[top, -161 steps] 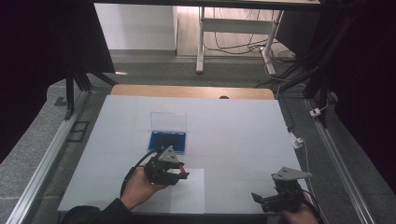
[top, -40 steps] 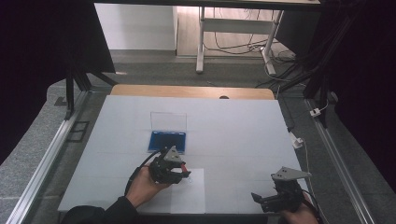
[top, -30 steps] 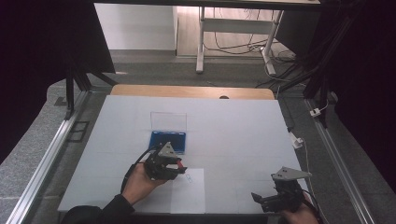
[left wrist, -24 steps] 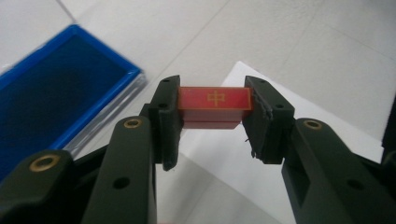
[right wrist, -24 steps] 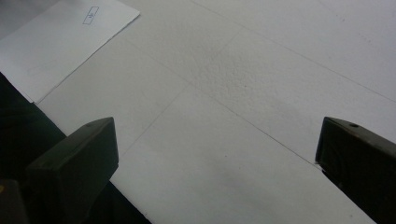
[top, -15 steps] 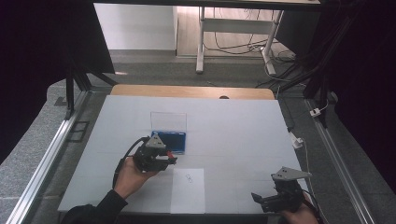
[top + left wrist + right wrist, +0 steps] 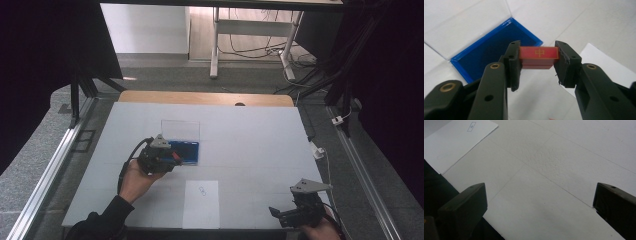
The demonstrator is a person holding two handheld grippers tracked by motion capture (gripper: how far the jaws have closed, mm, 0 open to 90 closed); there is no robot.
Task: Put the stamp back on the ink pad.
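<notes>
My left gripper is shut on a small red block with a gold mark on its top face. In the high view that left gripper hovers at the left edge of an open blue case, whose clear lid stands up behind it. The blue case lies just beyond the block in the left gripper view. A white paper sheet with a small printed mark lies near the table's front edge. My right gripper rests at the front right, its jaws wide open over bare table, as the right gripper view confirms.
The white table has a wooden strip along its far edge. Metal rails run down both sides. A white cable and plug lie off the right edge. The paper sheet sits to the upper left in the right gripper view.
My left gripper has risen from the paper sheet with the red block and moved back and left, reaching the blue case's left side. The right gripper has stayed put.
</notes>
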